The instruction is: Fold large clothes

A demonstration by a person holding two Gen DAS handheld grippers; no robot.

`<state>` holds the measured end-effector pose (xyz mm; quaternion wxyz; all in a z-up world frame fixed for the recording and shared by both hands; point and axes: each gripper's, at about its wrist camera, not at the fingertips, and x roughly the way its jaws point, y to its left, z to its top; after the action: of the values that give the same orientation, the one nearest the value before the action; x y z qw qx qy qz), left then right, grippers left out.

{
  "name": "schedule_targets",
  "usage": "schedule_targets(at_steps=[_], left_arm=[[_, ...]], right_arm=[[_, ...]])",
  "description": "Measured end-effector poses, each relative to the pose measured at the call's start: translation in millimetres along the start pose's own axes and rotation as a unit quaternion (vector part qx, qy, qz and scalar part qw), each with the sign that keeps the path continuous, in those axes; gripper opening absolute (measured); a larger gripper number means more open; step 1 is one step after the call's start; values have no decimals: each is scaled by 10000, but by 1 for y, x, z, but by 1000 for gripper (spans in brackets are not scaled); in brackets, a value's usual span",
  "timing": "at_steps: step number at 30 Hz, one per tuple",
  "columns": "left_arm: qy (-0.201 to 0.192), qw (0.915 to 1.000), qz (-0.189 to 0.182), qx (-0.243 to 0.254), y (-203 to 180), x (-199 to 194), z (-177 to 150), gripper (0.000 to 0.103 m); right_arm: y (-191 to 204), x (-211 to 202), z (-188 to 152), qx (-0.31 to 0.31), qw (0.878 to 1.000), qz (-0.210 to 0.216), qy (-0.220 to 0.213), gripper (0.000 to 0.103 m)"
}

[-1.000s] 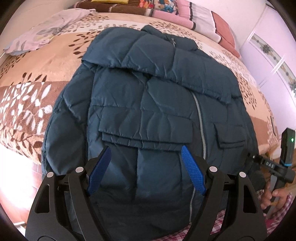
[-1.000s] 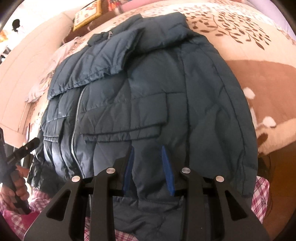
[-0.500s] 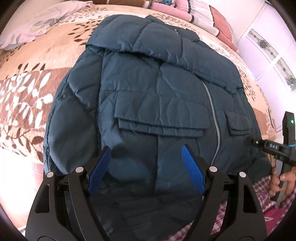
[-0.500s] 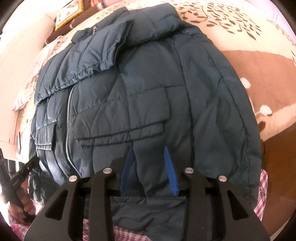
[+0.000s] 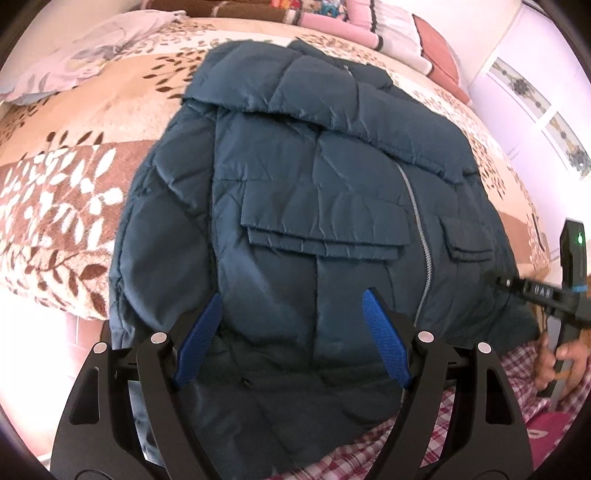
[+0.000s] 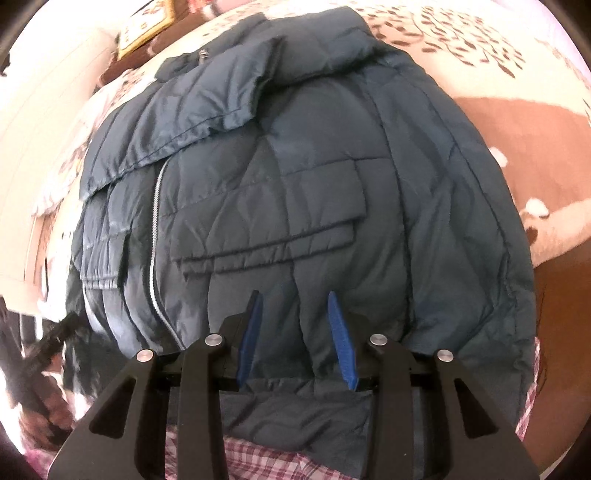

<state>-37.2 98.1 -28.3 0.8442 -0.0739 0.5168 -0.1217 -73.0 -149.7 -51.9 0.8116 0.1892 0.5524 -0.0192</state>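
Spread across a leaf-patterned bed (image 5: 66, 206), the puffy jacket (image 5: 314, 206) could have slipped from the wide-open left gripper (image 5: 291, 336) and the part-open, empty right gripper (image 6: 295, 339) if only its slick shell were pinched.

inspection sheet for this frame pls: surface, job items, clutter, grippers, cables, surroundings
Surface: bed with leaf-print blanket.
Job's things: dark blue padded jacket, front up, zipped, hem hanging over the near edge.
Clutter: pale cloth at the far left; stacked bedding at the head.
Grippers: left gripper open above the hem; right gripper partly open, jacket fabric between its fingers, grip unclear.
Cables: nothing seen.
Surroundings: lilac wall with windows.
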Motion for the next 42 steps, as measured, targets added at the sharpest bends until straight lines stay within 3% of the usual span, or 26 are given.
schedule_targets(at_steps=[7, 16, 35, 42], left_arm=[[-173, 9992, 321, -142, -12, -19, -5, 77], [-327, 9960, 814, -137, -27, -36, -5, 78], [201, 9960, 859, -112, -37, 1, 2, 79], [220, 9960, 845, -167, -34, 3, 3, 79]], right_arm=[[4, -12, -12, -632, 9973, 286, -224, 39], [5, -25, -17, -899, 9920, 757, -457, 44], [-11, -5, -11, -770, 9914, 1048, -116, 44], [-13, -1, -10, -710, 9917, 1070, -33, 44]])
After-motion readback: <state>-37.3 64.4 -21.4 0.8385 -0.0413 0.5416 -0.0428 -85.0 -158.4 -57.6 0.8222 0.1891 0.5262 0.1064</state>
